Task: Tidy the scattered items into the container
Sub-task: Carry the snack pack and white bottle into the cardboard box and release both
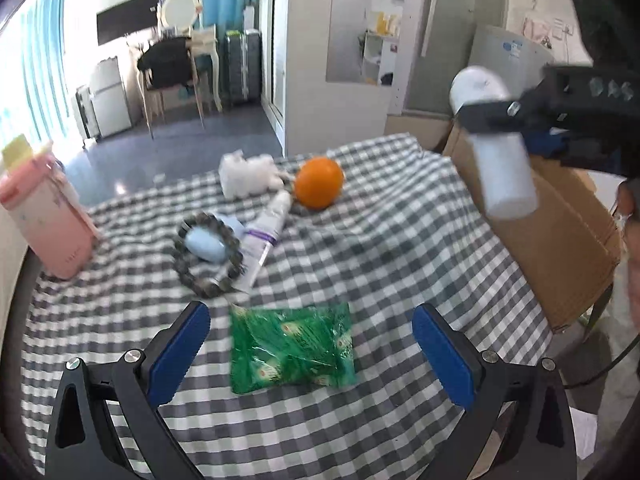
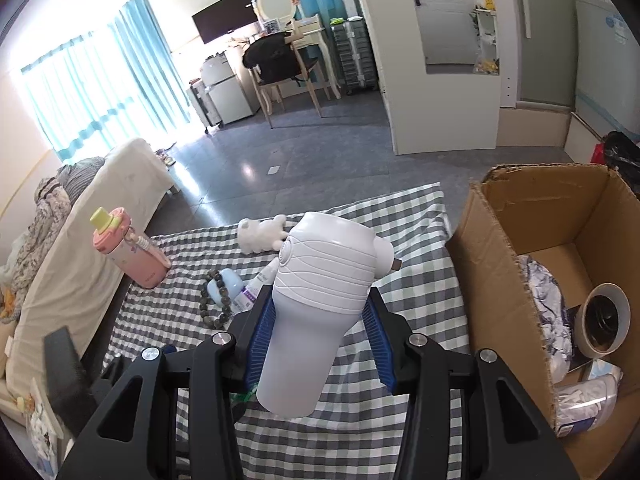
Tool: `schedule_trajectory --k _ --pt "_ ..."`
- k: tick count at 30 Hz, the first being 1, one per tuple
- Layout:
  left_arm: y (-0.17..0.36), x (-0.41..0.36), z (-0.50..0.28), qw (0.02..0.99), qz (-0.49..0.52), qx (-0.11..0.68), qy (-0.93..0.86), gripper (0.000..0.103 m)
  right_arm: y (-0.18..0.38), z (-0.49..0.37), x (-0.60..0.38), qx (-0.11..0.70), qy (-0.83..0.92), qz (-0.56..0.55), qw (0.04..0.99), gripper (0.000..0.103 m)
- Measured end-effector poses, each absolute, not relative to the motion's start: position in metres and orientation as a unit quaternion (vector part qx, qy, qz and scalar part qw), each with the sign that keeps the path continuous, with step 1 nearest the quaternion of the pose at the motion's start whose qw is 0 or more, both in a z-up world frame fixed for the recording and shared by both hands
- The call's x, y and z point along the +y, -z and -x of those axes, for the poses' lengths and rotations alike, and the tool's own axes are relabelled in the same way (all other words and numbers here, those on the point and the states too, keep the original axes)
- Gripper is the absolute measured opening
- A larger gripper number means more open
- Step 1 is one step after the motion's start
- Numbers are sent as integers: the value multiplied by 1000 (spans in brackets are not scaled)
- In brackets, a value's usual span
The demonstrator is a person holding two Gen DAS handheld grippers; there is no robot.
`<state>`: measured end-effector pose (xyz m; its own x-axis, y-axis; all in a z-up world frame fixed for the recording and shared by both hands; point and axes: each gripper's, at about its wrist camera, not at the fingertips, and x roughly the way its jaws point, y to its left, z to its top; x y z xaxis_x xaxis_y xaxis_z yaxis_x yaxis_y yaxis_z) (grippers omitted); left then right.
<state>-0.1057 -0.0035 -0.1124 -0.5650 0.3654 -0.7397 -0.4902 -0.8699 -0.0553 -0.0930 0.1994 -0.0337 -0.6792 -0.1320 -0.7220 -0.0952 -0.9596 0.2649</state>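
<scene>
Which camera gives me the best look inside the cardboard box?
The right wrist view: the cardboard box stands open, showing a tape roll and wrapped items inside. The left wrist view shows only its outer wall.

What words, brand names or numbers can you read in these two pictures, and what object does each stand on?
None can be read.
White tube: purple print, too blurred.
Pink bottle: small mark near the base, too small.
Pack in the cardboard box: label illegible.
Green packet: pattern only, no legible text.
</scene>
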Motion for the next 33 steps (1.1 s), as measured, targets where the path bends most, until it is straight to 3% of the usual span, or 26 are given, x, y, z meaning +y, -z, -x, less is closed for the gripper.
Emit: schedule_trajectory --k 7,8,10,13,27,33 --pt "167 6 131 212 472 106 -849 100 31 89 219 -150 906 -397 -10 44" --pt "167 4 131 212 470 102 -851 91 32 89 221 -151 905 -397 -12 44" --pt "160 2 131 213 465 97 -854 61 32 90 225 -153 905 -397 -15 44" --pt "151 2 128 222 459 98 -855 51 33 90 225 -157 904 -397 -14 44" --pt "67 13 100 236 366 122 -892 47 25 75 230 -159 910 -384 -9 44" --pt "38 53 88 273 329 147 -892 47 7 49 249 -157 919 -360 -34 44"
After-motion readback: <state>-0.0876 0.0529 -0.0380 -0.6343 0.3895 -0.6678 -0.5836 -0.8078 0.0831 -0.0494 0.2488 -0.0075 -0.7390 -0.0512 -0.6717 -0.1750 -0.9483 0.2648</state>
